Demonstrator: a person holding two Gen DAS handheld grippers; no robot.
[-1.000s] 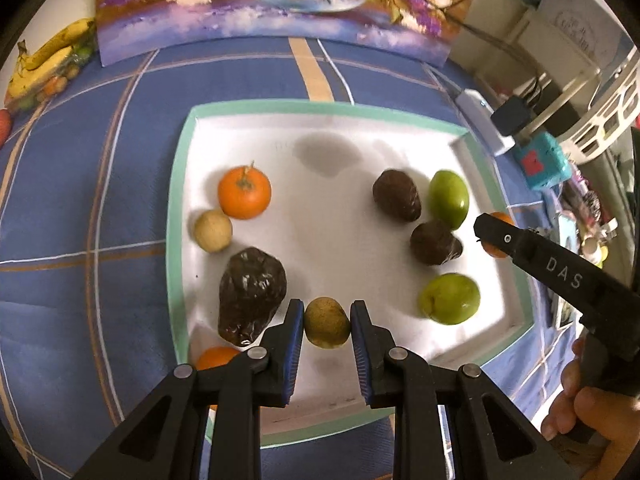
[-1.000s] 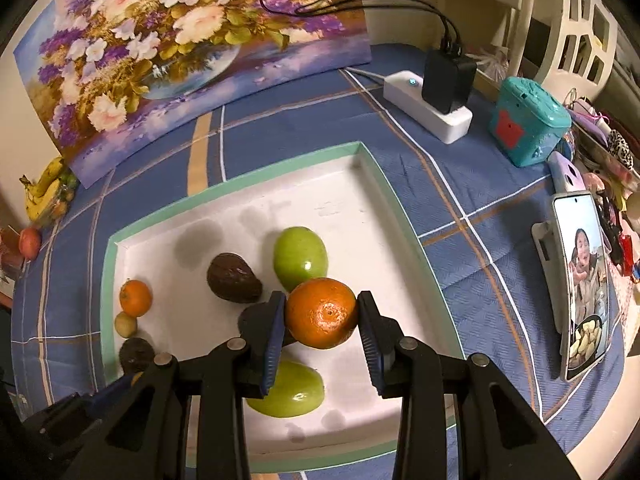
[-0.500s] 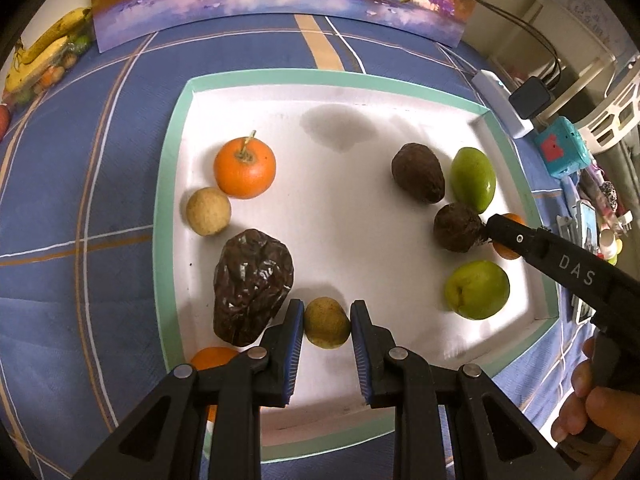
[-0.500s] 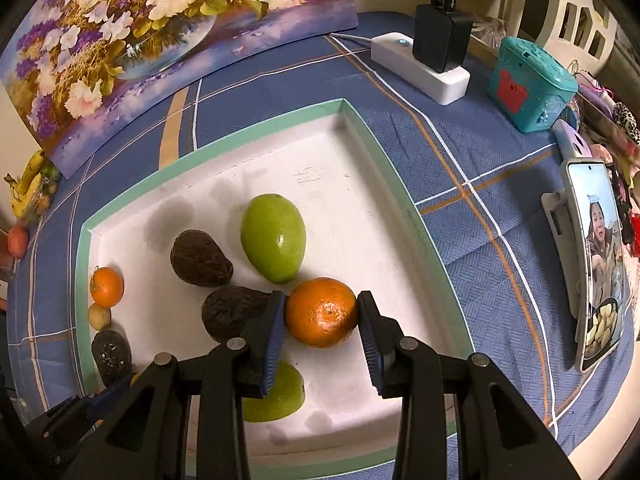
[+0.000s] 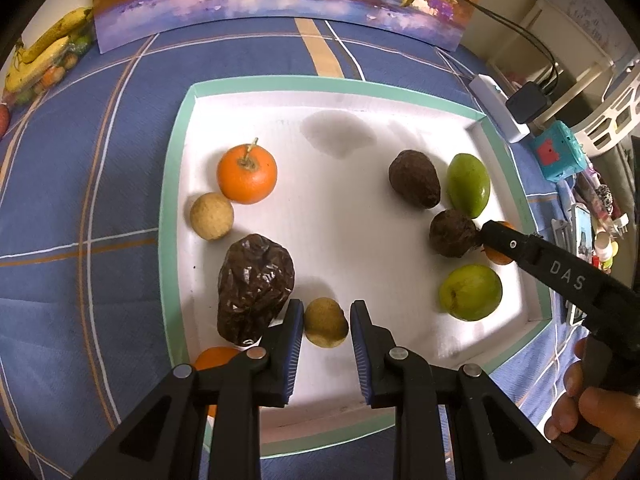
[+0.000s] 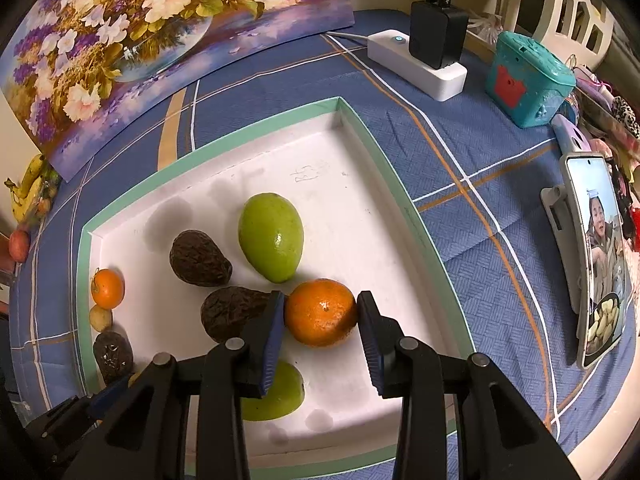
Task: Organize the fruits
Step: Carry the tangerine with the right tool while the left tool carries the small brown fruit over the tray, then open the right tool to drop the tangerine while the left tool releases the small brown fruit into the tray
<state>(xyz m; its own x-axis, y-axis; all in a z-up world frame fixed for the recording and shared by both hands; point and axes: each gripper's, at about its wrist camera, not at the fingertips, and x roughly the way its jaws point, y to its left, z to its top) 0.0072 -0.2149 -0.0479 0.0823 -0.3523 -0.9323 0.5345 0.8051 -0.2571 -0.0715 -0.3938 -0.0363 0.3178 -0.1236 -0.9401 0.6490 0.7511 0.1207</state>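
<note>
A white tray with a green rim (image 5: pixel 176 168) (image 6: pixel 384 168) holds the fruit. My left gripper (image 5: pixel 325 322) is around a small tan-green round fruit (image 5: pixel 325 322) near the tray's front edge, with a slight gap on each side. Beside it lie a dark wrinkled fruit (image 5: pixel 254 288), a tan fruit (image 5: pixel 211 216) and a stemmed orange (image 5: pixel 247 174). My right gripper (image 6: pixel 320 314) is around an orange (image 6: pixel 320 312) low over the tray's right side, with a slight gap on the right. Near it are two dark fruits (image 6: pixel 199 258) (image 6: pixel 232 312) and two green ones (image 6: pixel 272 238) (image 6: pixel 276 396).
A flower painting (image 6: pixel 160 28) stands at the back. A power strip with chargers (image 6: pixel 420 60), a teal box (image 6: pixel 528 84) and a phone on a stand (image 6: pixel 596 256) sit right of the tray. Bananas (image 5: pixel 44 52) lie at the far left. Another orange (image 5: pixel 214 360) sits under my left gripper.
Both grippers have moved lower and closer to the tray with their fruits between the fingers. The left fingers have loosened slightly around the small fruit.
</note>
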